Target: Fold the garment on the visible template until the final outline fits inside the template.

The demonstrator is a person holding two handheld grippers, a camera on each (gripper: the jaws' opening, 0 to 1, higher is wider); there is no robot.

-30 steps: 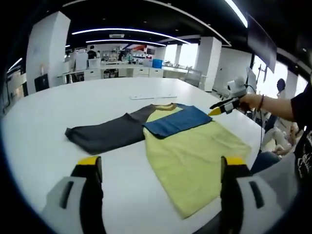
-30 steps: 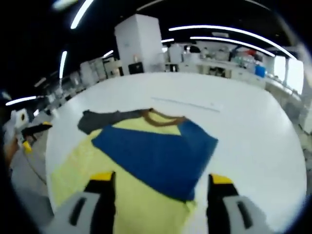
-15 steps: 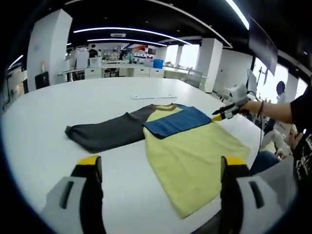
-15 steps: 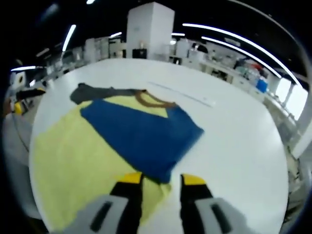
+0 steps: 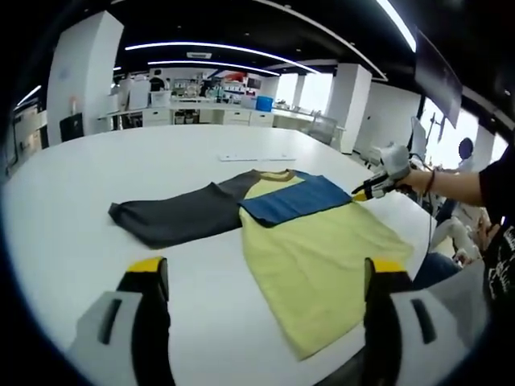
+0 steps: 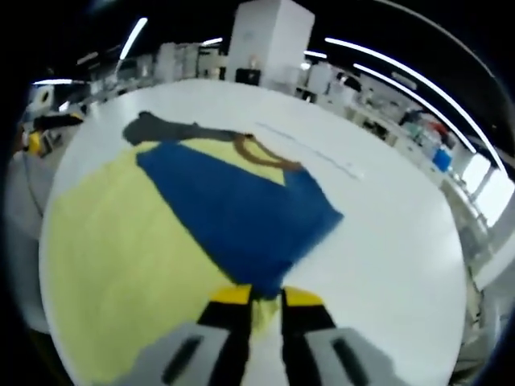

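A T-shirt lies flat on the white table [image 5: 72, 185], its yellow body [image 5: 322, 257] toward me. Its blue sleeve [image 5: 294, 197] is folded in over the chest, and the dark grey sleeve [image 5: 173, 221] stretches out to the left. My left gripper [image 5: 266, 265] stands open, short of the shirt's hem, with nothing between its jaws. My right gripper [image 5: 364, 190], held by a person's hand [image 5: 418, 178], sits at the shirt's right edge. In the right gripper view the right gripper [image 6: 259, 296] has its jaws pinched on the corner of the blue sleeve [image 6: 233, 209] over the yellow body [image 6: 121, 233].
A thin white strip [image 5: 253, 158] lies on the table beyond the collar. The table's rim curves close past the shirt's right side and near hem. Desks, shelves and white columns stand far behind.
The right gripper has come down to the blue sleeve's corner and its jaws have gone from wide apart to pinched together on it. The left gripper and the shirt have stayed put.
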